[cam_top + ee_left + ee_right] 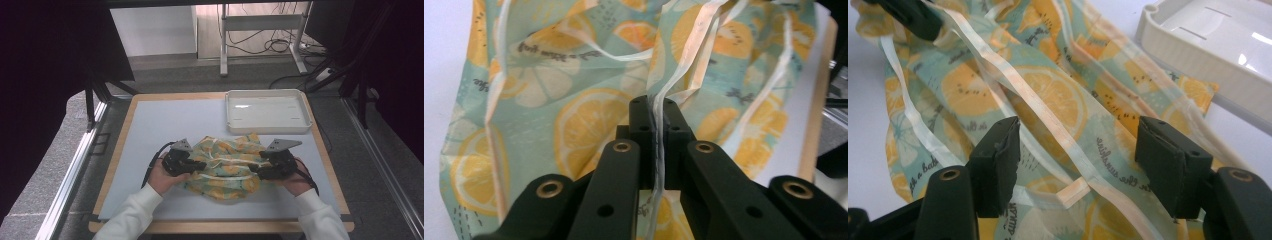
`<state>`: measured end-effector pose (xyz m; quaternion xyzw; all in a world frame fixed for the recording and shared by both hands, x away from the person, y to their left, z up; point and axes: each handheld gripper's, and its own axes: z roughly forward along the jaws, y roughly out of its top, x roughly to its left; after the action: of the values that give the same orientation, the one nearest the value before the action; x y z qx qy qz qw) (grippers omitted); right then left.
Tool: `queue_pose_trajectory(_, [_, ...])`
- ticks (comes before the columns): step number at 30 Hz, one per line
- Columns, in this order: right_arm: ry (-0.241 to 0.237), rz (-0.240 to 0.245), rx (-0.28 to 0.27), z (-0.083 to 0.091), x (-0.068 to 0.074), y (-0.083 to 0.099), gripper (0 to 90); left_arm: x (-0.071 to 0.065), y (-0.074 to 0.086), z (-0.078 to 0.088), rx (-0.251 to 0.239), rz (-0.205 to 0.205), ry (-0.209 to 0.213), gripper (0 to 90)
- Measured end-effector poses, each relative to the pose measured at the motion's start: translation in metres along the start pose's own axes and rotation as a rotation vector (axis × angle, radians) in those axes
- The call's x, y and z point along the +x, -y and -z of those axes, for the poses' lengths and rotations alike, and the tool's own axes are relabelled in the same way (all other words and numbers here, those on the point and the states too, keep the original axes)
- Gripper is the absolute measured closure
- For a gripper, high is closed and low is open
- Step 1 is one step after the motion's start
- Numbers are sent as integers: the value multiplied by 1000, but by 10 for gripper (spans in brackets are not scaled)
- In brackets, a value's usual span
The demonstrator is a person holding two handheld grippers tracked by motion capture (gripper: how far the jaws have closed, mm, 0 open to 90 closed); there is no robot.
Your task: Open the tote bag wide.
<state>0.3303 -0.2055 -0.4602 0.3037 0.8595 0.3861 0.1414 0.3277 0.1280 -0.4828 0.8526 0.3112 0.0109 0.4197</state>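
Your left gripper sits at the left edge of the crumpled lemon-print cloth, its jaws pressed together on a pale strap of that cloth. The cloth lies bunched on the grey table, between your two hands. Your right gripper rests at the cloth's right edge, jaws spread wide with fabric between them. A white tray stands just beyond.

A lab or test room is suggested: the desk is ringed by dark curtains and metal rails, grey carpet is laid around it, and loose cables are seen under a metal stand behind.
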Motion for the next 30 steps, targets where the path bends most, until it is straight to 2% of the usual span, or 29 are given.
queue_pose_trajectory(4, [9,3,13,-1,0,0,358,1,1,2,1,-1,8,887])
queue_pose_trajectory(7, [50,9,47,-5,-1,2,379,1,1,3,-3,5,10,889])
queue_pose_trajectory(9, [55,8,52,-6,-1,3,395,2,1,3,-1,2,12,889])
queue_pose_trajectory(11, [67,4,62,-9,-3,4,460,2,1,4,-5,7,15,889])
queue_pose_trajectory(12, [67,4,62,-9,-3,4,460,2,1,5,-6,7,15,889])
queue_pose_trajectory(13, [68,6,63,-10,-3,5,538,2,1,5,-9,8,15,889])
queue_pose_trajectory(14, [68,6,63,-10,-3,5,538,2,1,5,-9,9,15,889])
queue_pose_trajectory(15, [68,5,61,-11,-3,6,618,3,1,5,-10,11,15,889])
queue_pose_trajectory(16, [68,5,61,-11,-3,6,618,3,1,5,-10,11,15,889])
queue_pose_trajectory(17, [64,-4,49,-10,-4,6,706,3,1,4,-10,12,16,889])
queue_pose_trajectory(22, [51,-30,13,-6,-6,6,836,2,2,4,-11,9,16,889])
queue_pose_trajectory(25, [39,-35,-11,-2,-4,4,879,1,3,6,-17,4,13,889])
queue_pose_trajectory(30, [8,-25,-30,5,2,4,886,-3,5,12,-32,-5,16,889])
